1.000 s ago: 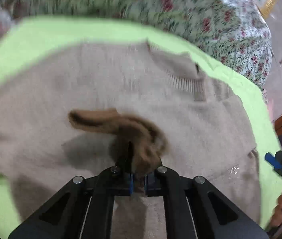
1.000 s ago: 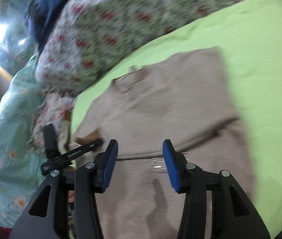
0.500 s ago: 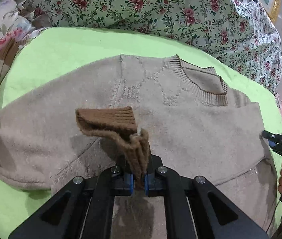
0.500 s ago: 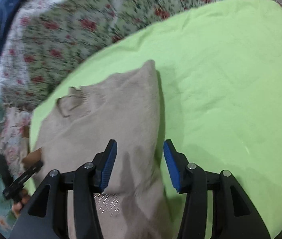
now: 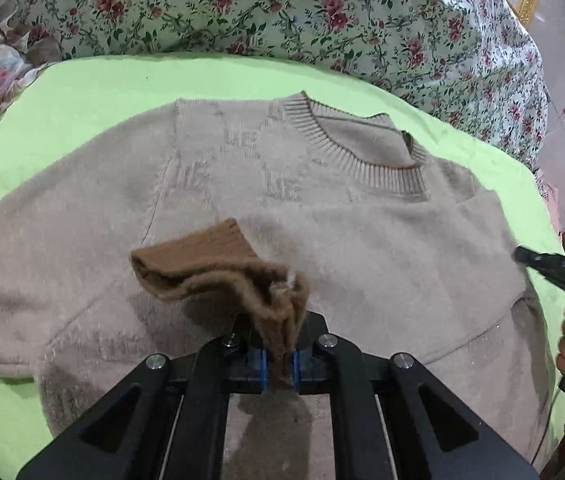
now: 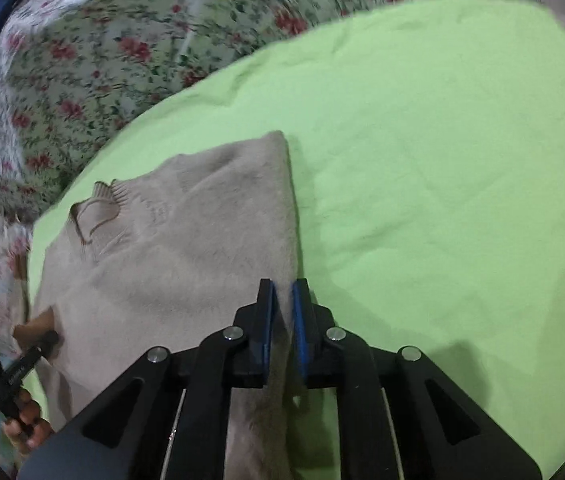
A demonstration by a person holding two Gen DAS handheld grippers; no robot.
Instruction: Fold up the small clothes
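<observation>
A beige sweater (image 5: 322,232) lies flat on a green sheet (image 6: 442,140). The left gripper (image 5: 280,364) pinches its brown cuff (image 5: 210,268) above the chest; the right gripper (image 6: 282,336) clamps the sweater's side edge.

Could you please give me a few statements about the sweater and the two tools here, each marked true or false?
1. The left tool is clamped on the brown ribbed cuff. True.
2. The sweater lies on a blue sheet. False: it lies on a light green sheet.
3. The right tool is spread wide open above bare sheet. False: its pads are nearly together at the sweater's side edge.
4. The ribbed collar is visible and lies flat. True.
5. A floral bedspread lies beyond the green sheet. True.
</observation>
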